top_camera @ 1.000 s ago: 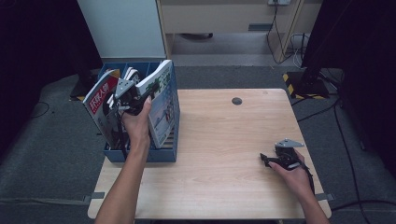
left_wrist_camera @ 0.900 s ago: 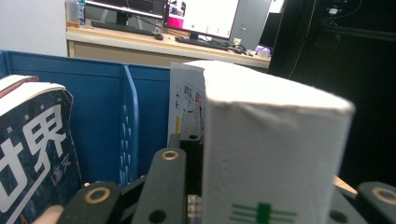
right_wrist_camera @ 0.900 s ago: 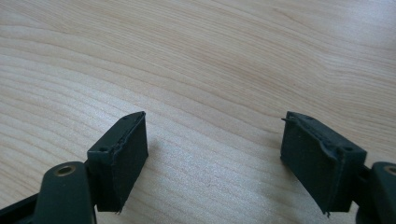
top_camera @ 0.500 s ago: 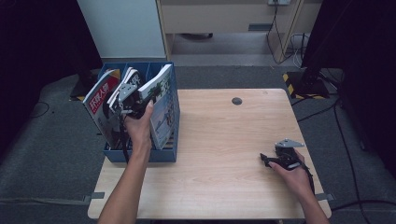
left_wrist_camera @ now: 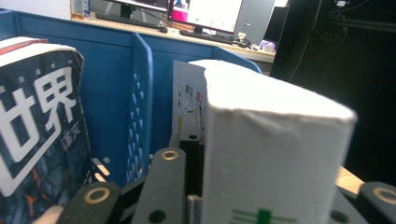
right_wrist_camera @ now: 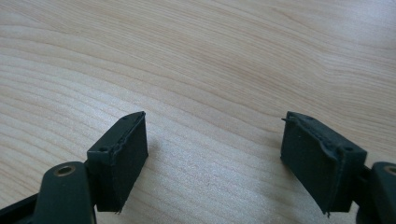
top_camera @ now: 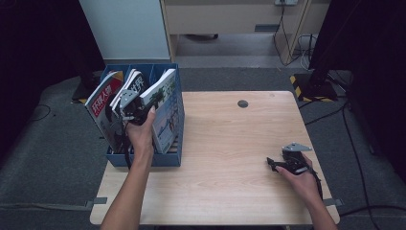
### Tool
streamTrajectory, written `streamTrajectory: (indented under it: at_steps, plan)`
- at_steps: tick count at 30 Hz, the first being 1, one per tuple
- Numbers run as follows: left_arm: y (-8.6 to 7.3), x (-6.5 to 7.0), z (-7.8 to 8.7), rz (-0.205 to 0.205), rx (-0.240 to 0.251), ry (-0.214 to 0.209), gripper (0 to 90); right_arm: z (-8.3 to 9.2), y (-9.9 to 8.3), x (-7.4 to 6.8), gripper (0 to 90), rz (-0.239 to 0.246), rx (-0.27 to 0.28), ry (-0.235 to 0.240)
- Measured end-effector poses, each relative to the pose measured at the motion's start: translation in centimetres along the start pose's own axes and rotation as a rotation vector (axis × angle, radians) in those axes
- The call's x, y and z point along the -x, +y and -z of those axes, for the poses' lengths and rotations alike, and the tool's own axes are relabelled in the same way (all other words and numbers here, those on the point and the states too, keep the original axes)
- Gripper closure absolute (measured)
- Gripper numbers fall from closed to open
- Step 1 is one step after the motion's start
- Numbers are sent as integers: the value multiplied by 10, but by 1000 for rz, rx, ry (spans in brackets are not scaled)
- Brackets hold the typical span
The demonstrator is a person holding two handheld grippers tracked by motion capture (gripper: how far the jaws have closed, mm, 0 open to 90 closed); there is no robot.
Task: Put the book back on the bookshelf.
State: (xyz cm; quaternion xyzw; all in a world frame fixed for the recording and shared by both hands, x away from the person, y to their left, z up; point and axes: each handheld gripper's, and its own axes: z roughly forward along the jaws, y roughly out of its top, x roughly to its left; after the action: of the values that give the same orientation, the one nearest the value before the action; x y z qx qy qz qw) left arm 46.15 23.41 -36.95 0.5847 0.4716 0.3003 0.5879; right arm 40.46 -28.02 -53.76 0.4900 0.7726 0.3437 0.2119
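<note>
The thick white book (top_camera: pixel 165 112) is what I am working on. It stands in the blue file box (top_camera: pixel 143 160), in the slot at the 3 o'clock end, and it leans a little. The box sits at the 9 o'clock side of the wooden table (top_camera: pixel 225 158).

My left gripper (top_camera: pixel 136 109) is at the top of that book. In the left gripper view the book's white edge (left_wrist_camera: pixel 271 154) sits right between my two black jaws, and they are squeezed onto it. So I have hold of the book.

At 9 o'clock from it, in the middle slot, stands a dark magazine (top_camera: pixel 128 93) with big white letters. Past that, at the far 9 o'clock end, is a red magazine (top_camera: pixel 103 96). A blue divider wall (left_wrist_camera: pixel 140 107) stands between the dark magazine and my book.

My right gripper (top_camera: pixel 277 164) rests well apart, near the 4 o'clock corner of the table. Its jaws are wide apart and hold nothing. I see just bare wood between them.

A small dark round spot (top_camera: pixel 242 103) sits near the 12 o'clock edge of the table.
</note>
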Motion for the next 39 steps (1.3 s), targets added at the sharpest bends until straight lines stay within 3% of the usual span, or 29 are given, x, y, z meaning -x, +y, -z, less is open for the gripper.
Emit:
streamTrajectory:
  at_steps: [7, 17, 22, 26, 39]
  plan:
    - [0, 2, 6, -18, -31, 7, 726, 0, 0, 0, 229, 0, 0, 0]
    - [-9, -2, 14, -4, -49, 20, 721, 0, 0, 0, 229, 1, 0, 0]
    - [-13, -7, 15, 30, -30, 27, 709, 0, 0, 0, 229, 0, -1, 0]
    - [-12, -6, 14, 10, -40, 37, 712, 0, 0, 0, 228, 0, 0, 0]
    - [-14, -7, 17, 30, -9, 61, 727, 0, 0, 0, 228, 0, 0, 1]
